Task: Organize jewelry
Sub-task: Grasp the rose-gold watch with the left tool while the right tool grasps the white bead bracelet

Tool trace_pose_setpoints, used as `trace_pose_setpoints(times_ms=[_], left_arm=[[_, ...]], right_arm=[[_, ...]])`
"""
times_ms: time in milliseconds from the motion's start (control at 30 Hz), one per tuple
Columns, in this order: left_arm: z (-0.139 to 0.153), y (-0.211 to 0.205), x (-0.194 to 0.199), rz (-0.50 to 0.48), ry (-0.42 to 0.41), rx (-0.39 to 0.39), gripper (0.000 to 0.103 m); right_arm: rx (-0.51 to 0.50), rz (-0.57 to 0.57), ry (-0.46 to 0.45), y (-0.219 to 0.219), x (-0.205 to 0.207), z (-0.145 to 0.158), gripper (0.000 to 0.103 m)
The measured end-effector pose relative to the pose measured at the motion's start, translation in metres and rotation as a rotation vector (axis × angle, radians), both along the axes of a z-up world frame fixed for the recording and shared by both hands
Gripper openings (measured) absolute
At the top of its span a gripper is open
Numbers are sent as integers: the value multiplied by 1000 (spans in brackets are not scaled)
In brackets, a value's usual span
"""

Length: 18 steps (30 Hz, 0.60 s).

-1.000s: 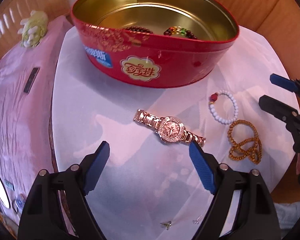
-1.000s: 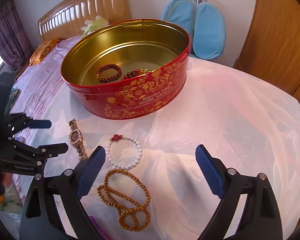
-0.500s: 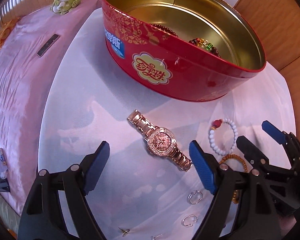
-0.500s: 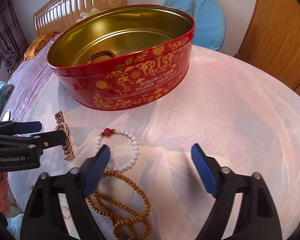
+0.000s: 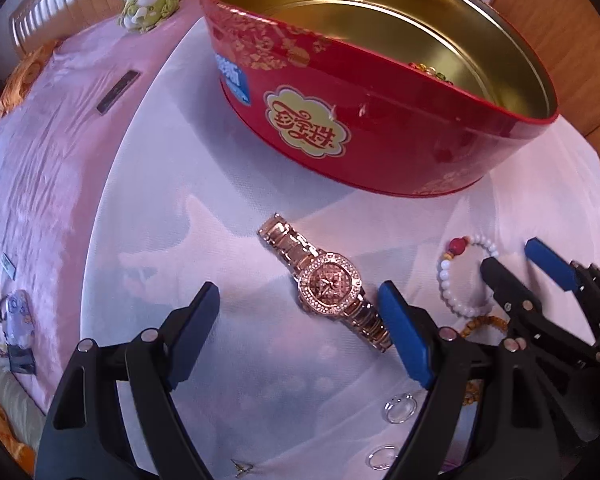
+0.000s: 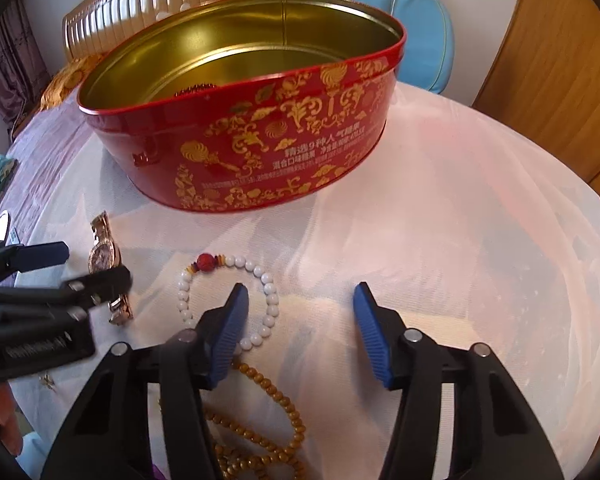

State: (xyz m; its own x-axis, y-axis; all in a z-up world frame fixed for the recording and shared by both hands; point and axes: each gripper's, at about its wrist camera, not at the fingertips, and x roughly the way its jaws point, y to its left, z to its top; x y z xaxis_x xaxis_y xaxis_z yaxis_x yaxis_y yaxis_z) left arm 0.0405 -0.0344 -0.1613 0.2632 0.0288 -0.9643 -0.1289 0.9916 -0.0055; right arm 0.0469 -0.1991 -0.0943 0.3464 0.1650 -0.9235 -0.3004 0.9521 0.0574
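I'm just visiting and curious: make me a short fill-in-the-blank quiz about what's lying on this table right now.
1. The watch lies on the white cloth between the open fingers of the ____ gripper.
2. The white bracelet carries one large bead coloured ____.
3. The tin is red outside and ____ inside.
4. The right gripper holds ____.

Missing words: left; red; gold; nothing

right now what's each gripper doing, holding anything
Left gripper: open, holding nothing, over the watch.
Right gripper: open, holding nothing, by the white bead bracelet.
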Motion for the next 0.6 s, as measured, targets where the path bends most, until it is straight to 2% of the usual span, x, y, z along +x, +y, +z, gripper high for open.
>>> trace_pose_setpoints(times_ms=[33,67,100,200,400,467,600], left_arm=[[1,-3,-2,-25,-24,10,70],[5,-8,-5,-53,-48,6,60],[8,-12,-6,-88,-64,7,34],[11,-10,-10,-105,-56,-56,33],[19,-1,-13,-96,-56,-121,33],[27,2,-16,-111,-80,-117,33],[62,10,-17,-141,-175,-107,33]], right_arm=[[8,7,-3,2,-2,1,42],[18,21,-3,3,-4,2,15],[40,43,13,6,-6,2,7],[72,72,34,11,-10,2,7],[92,61,13,12,-15,10,7],[105,63,-8,10,-16,20,7],[152,75,-90,4,-19,54,7]])
